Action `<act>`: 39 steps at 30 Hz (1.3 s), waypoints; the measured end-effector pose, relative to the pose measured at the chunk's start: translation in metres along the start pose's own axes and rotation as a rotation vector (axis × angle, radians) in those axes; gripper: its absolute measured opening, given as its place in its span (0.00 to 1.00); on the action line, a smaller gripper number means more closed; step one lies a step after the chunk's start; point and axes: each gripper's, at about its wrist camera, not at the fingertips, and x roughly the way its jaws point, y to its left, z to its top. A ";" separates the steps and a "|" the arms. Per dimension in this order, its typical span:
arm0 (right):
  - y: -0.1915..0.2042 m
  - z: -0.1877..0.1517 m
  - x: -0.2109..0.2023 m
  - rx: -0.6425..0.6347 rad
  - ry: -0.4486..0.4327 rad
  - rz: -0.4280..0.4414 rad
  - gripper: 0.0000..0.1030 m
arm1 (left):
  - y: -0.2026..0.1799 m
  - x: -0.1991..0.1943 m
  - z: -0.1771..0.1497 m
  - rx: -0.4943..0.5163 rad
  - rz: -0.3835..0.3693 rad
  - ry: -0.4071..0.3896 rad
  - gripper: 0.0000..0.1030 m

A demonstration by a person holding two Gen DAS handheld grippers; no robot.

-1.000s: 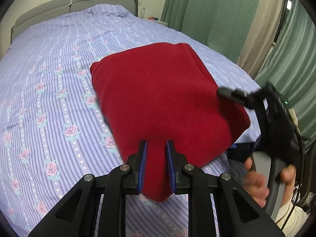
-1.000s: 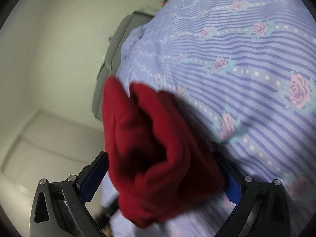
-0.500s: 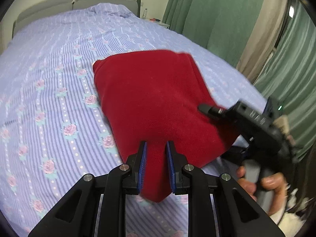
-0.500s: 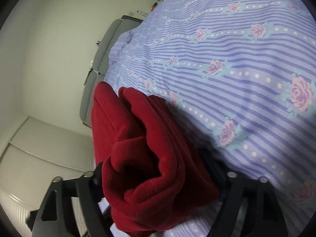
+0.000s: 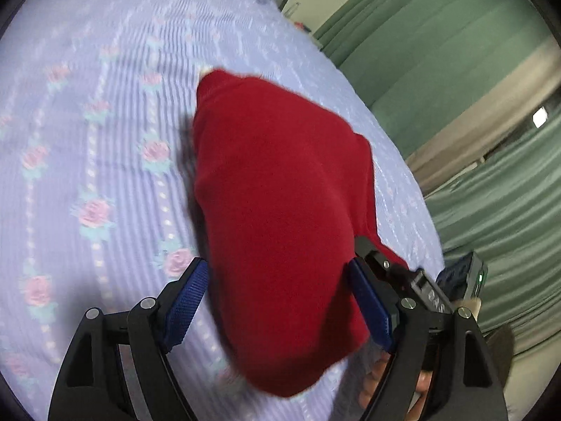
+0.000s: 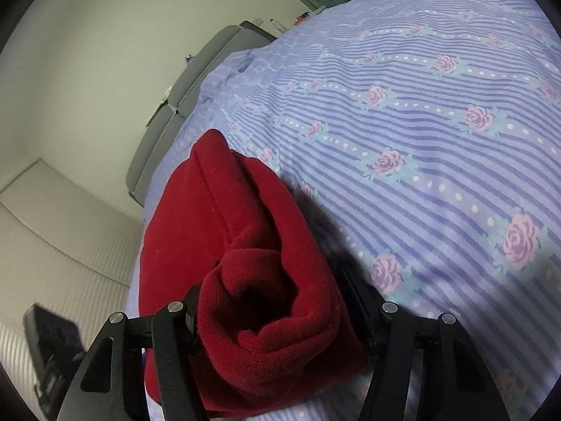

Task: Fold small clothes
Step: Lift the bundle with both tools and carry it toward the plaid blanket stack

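Note:
A folded red fleece garment (image 5: 280,210) lies on the bed. My left gripper (image 5: 280,298) is open, its blue pads wide apart on either side of the garment's near end, not pinching it. In the right wrist view the thick folded bundle (image 6: 245,263) sits between the jaws of my right gripper (image 6: 280,319), which press on its two sides and hold it. The right gripper's body (image 5: 431,294) shows at the garment's right edge in the left wrist view.
The bed carries a lilac striped sheet with pink roses (image 5: 87,140), (image 6: 420,122). A grey headboard (image 6: 196,80) stands against the wall. Green curtains (image 5: 473,87) hang to the right of the bed.
My left gripper has opened and let go of the garment's near corner. The left view has tilted and come closer. My right gripper keeps hold of the folded bundle.

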 end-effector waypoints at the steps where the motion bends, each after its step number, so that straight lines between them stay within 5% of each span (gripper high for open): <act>1: -0.001 -0.001 -0.001 -0.004 0.001 0.001 0.59 | 0.002 0.005 0.000 -0.015 -0.019 0.009 0.80; 8: -0.004 -0.002 -0.001 -0.019 0.007 0.015 0.53 | -0.002 0.022 0.000 0.029 -0.023 -0.012 0.82; 18: 0.011 -0.002 -0.009 -0.056 0.016 0.003 0.46 | -0.029 0.003 -0.006 0.099 0.031 -0.045 0.64; 39: 0.106 -0.037 -0.135 -0.228 -0.106 0.112 0.44 | -0.093 -0.148 -0.057 0.210 0.041 -0.270 0.64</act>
